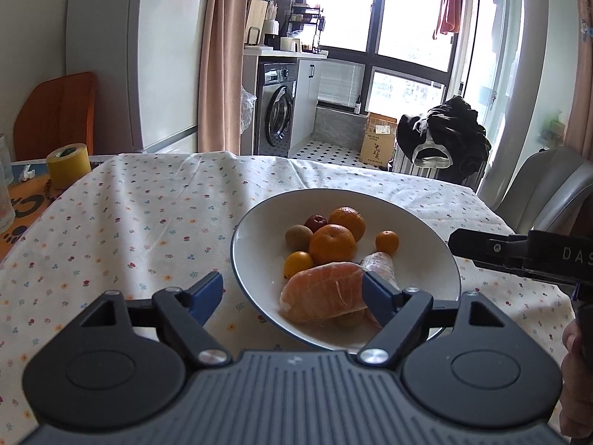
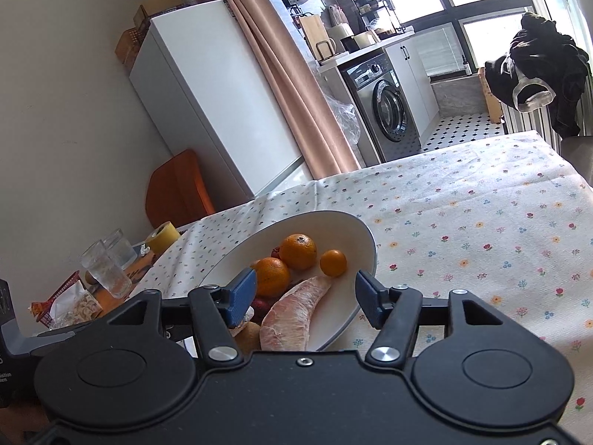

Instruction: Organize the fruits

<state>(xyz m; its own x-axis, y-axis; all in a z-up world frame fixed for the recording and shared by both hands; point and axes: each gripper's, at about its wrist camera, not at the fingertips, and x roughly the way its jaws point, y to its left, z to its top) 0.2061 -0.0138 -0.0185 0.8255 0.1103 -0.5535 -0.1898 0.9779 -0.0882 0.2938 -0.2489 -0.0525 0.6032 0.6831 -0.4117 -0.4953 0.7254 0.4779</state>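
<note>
A white plate [image 1: 259, 244] with a dark rim stands on the flowered tablecloth [image 1: 148, 222]. It holds two oranges [image 1: 331, 243], a small mandarin [image 1: 387, 241], a brown kiwi [image 1: 298, 237], a red fruit [image 1: 315, 221], a small yellow fruit [image 1: 298, 263] and peeled pomelo segments [image 1: 322, 293]. My left gripper [image 1: 292, 294] is open at the plate's near rim, its right finger over a pomelo segment. My right gripper [image 2: 307, 294] is open too, low over the plate [image 2: 355, 237], with a pomelo segment [image 2: 292, 315] between its fingers untouched. From the left wrist view it [image 1: 481, 250] reaches in from the right.
A yellow tape roll [image 1: 68, 163] and drinking glasses [image 2: 105, 270] sit at the table's left end beside a red snack basket [image 2: 66, 304]. An orange chair back [image 1: 55, 111] is at the left, a grey chair [image 1: 548, 185] at the right. Bare cloth lies left of the plate.
</note>
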